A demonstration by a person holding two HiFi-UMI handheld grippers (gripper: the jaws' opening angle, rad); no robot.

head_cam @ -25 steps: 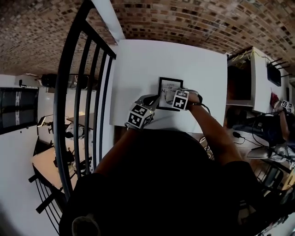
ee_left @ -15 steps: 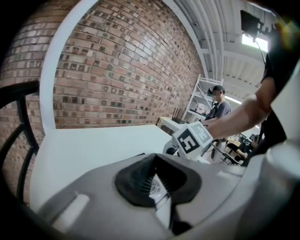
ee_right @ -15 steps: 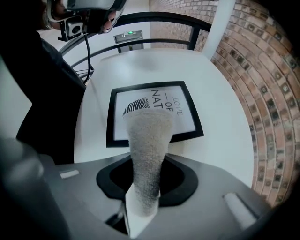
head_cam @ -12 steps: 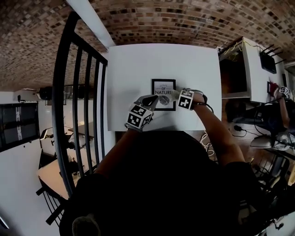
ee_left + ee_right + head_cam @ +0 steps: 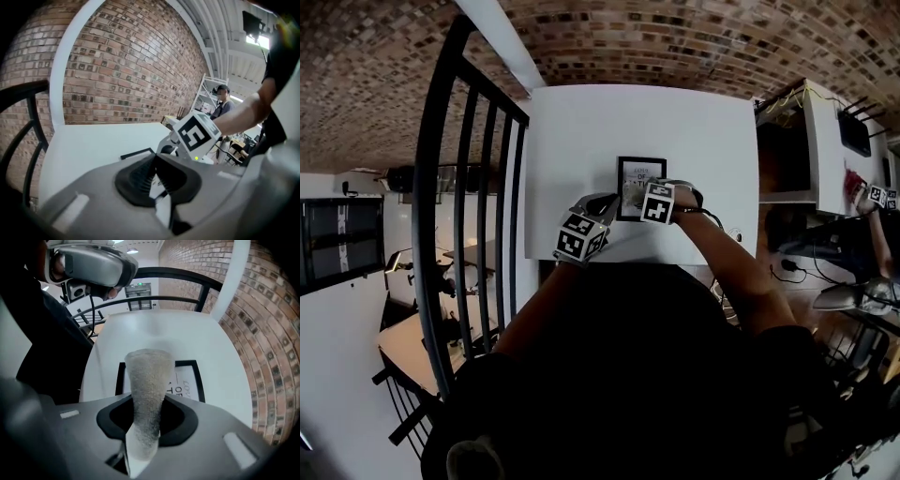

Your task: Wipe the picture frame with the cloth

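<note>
My right gripper [image 5: 145,404] clamps the cloth [image 5: 146,373], mid-view, over the picture frame [image 5: 186,380]; my left gripper [image 5: 154,165] pinches its edge.

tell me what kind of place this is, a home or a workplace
Probably a workplace, something like a loft-style office or lab: a bare brick wall, a black metal railing beside the white table, and a desk with a monitor off to the side.

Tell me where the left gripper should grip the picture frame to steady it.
Probably the near-left corner of the picture frame, approached from the left. It lies flat on the white table and the cloth covers its middle, leaving that black border free.
</note>
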